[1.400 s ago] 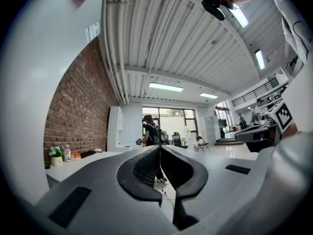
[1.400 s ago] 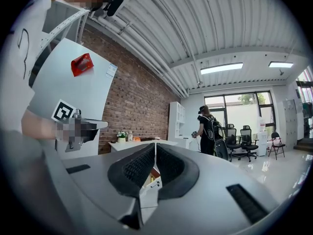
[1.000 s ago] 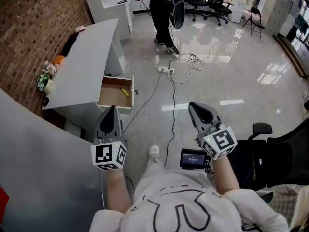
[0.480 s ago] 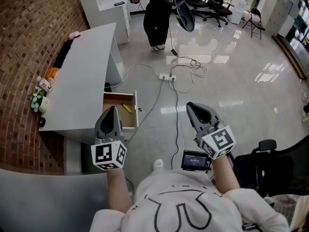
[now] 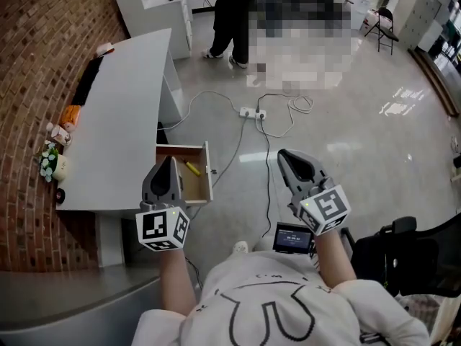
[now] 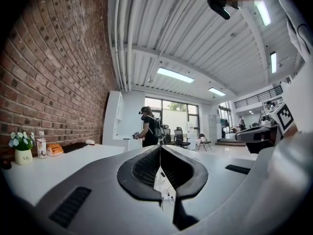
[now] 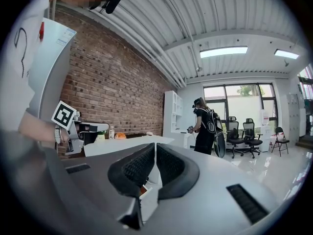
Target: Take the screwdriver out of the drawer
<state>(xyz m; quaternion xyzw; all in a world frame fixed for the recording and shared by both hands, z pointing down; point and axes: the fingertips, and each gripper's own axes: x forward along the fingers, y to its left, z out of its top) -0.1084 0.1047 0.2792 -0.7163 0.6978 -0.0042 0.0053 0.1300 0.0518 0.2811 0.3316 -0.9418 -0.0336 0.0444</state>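
Head view: the drawer (image 5: 209, 181) stands open at centre left under the desk (image 5: 122, 135), with the yellow screwdriver (image 5: 193, 169) lying inside. The left gripper (image 5: 167, 168) and right gripper (image 5: 287, 158) sit lower in the frame, short of it.

Left gripper view: jaws pressed together, empty.

Right gripper view: likewise closed on nothing.

Reaching in with the jaws closed would likely shove the screwdriver deeper instead of seizing it.

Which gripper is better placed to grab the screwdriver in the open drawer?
Probably left: the left gripper sits beside the drawer holding the screwdriver; the right gripper is over floor, farther off. Both are shut and empty.
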